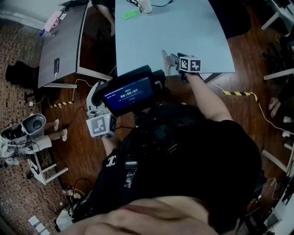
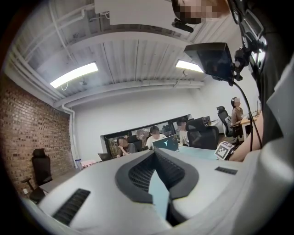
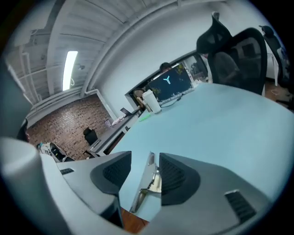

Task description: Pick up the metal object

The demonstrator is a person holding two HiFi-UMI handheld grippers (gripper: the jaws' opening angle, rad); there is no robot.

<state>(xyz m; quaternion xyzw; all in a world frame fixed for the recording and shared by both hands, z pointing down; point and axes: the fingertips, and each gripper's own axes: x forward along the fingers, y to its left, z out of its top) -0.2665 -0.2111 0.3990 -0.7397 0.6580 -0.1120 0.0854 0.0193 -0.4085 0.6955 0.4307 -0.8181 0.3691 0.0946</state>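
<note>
The metal object (image 1: 164, 60), a shiny clip-like piece, lies at the near edge of the light blue table (image 1: 183, 27). In the right gripper view the metal object (image 3: 147, 181) stands between the two jaws, leaning against the right-hand pad (image 3: 174, 176), with a clear gap to the left-hand pad (image 3: 115, 172). My right gripper (image 1: 171, 62) (image 3: 144, 167) is open around it. My left gripper (image 1: 95, 94) hangs off the table at the person's left, over the wooden floor. Its jaws (image 2: 156, 153) meet with nothing between them and point into the room.
A white cup (image 1: 145, 5) and a green thing (image 1: 130, 14) sit at the table's far end. A grey desk (image 1: 62, 41) with a dark phone (image 1: 56, 65) stands to the left. A small screen (image 1: 131, 94) is mounted in front of the person. Cables cross the floor.
</note>
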